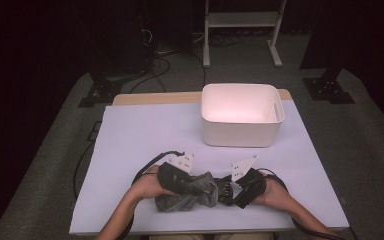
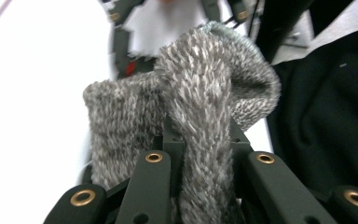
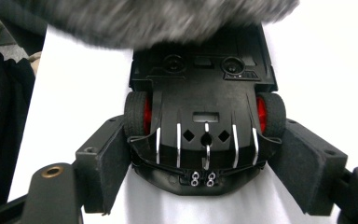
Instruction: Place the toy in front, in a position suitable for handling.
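Note:
A grey knitted cloth lies bunched at the table's front, between the two hands. My left gripper comes in from the left and is shut on a fold of the knitted cloth, which stands up between its jaws in the left gripper view, where the left gripper rises from the bottom. My right gripper comes in from the right and is shut on a black toy car with red wheel hubs, its underside towards the camera. The pads press on the car's sides by the wheels. The cloth covers the car's far end.
A white plastic bin with nothing visible inside stands at the back right of the white table. The table's front edge lies just below the hands. A metal stand and cables are on the floor beyond.

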